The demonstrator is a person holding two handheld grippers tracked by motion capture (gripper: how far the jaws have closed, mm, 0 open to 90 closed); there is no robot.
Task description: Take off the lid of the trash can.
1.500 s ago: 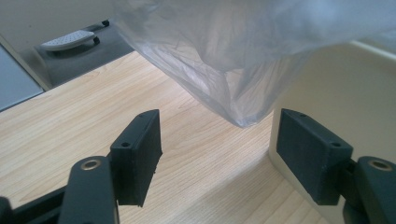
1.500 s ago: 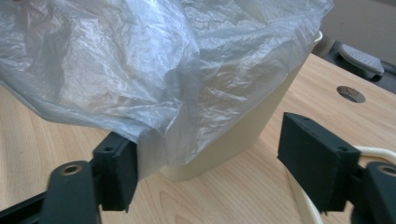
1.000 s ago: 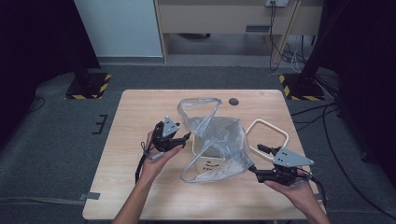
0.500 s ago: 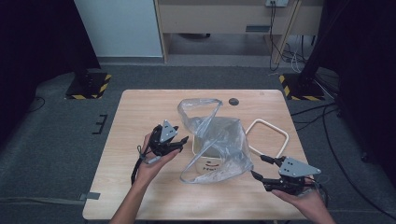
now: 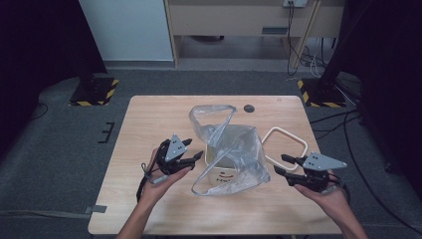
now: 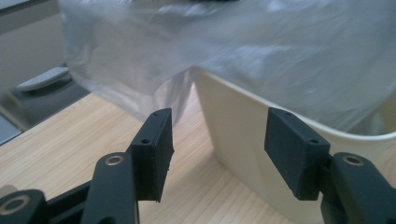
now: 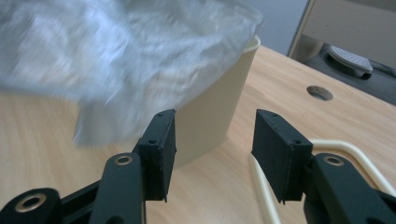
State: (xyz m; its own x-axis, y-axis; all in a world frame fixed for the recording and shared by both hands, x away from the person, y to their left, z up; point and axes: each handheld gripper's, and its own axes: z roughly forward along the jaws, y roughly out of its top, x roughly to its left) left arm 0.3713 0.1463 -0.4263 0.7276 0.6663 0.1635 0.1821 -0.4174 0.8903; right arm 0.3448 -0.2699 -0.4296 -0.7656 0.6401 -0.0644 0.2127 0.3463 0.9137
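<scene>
Bin (image 5: 222, 172) (bag-draped) sits between both open jaws, untouched.

High view: looking forward and down over the whole table (image 5: 149, 119) from above. Left gripper view: sitting low and close, facing the cream bin (image 6: 243, 140). Right gripper view: facing the same cream bin (image 7: 210, 116) from its opposite side, equally near.

A clear plastic bag (image 5: 234, 149) drapes a cream bin (image 7: 212, 121) bearing a small, perhaps red, mark; the ring (image 5: 284, 148) is cream too.
</scene>
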